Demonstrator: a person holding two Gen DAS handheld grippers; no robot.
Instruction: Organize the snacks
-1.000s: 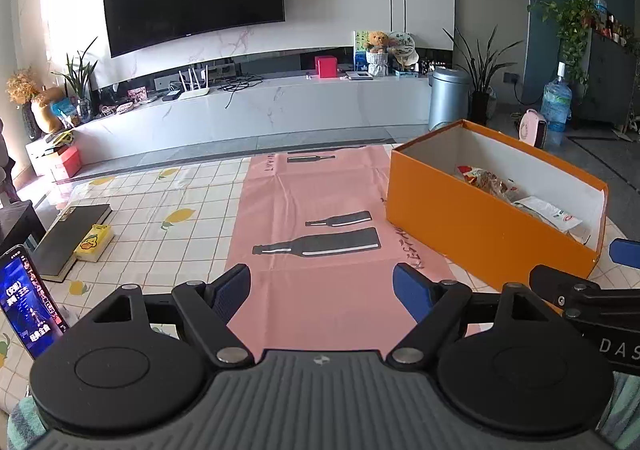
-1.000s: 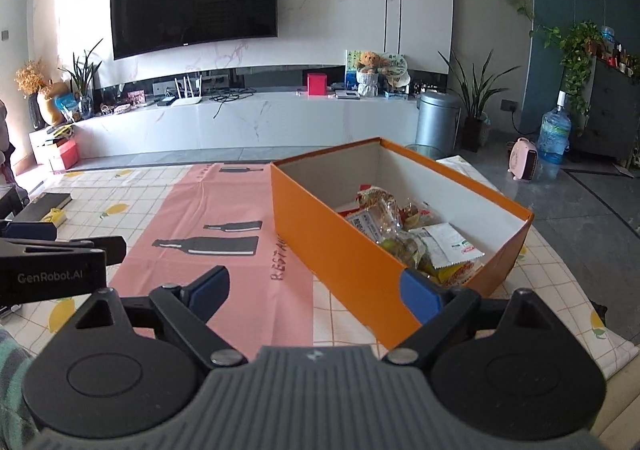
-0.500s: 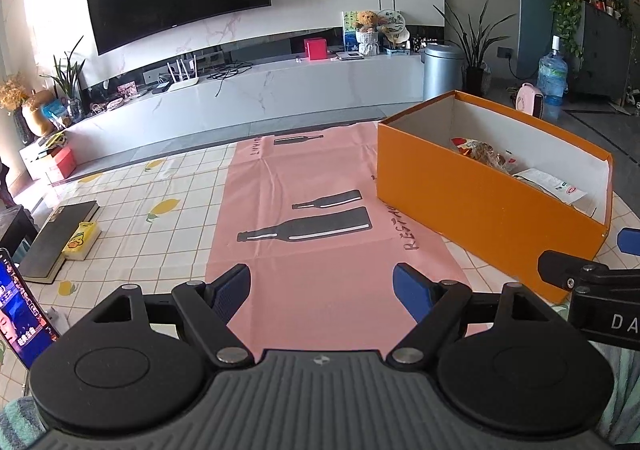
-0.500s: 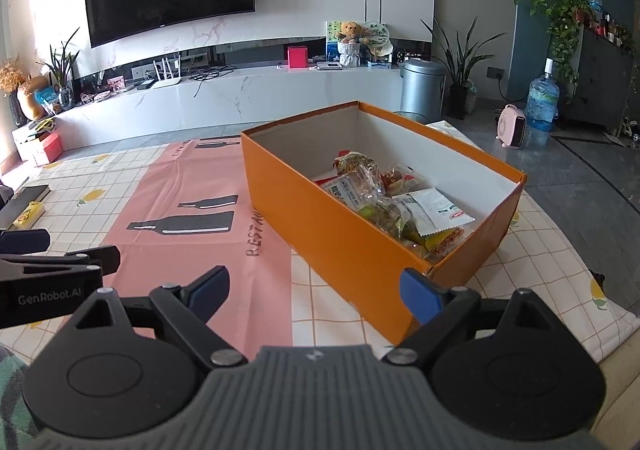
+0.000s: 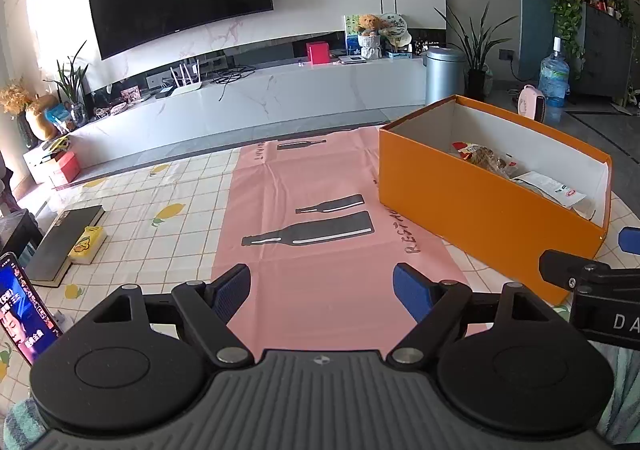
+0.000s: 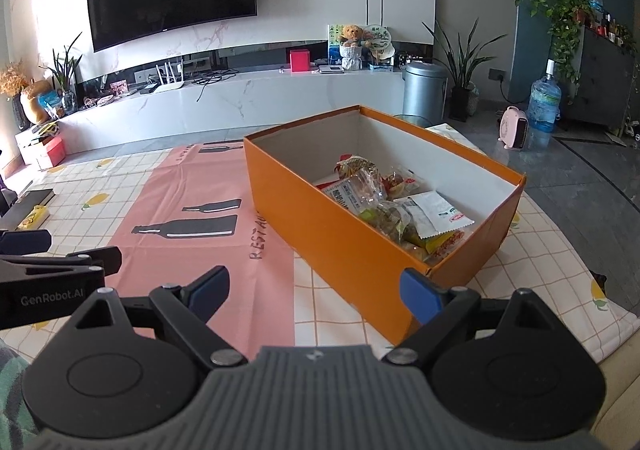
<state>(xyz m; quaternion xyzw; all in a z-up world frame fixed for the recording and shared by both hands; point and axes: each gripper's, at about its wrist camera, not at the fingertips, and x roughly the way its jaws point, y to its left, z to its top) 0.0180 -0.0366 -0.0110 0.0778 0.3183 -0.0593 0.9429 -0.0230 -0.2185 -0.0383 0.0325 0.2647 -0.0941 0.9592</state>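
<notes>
The open orange cardboard box (image 6: 360, 250) stands on the right part of the table, partly on the pink paper mat with black bottle prints (image 5: 320, 250) and partly on the white checked tablecloth with yellow fruits (image 5: 160, 210). Inside the box lie the snack packets in clear and white plastic (image 6: 400, 206), gathered toward its near right end. The left gripper (image 5: 322, 288) hangs over the pink mat, its blue fingers apart and nothing between them. The right gripper (image 6: 316, 290) is before the near corner of the box, fingers also wide apart and empty.
</notes>
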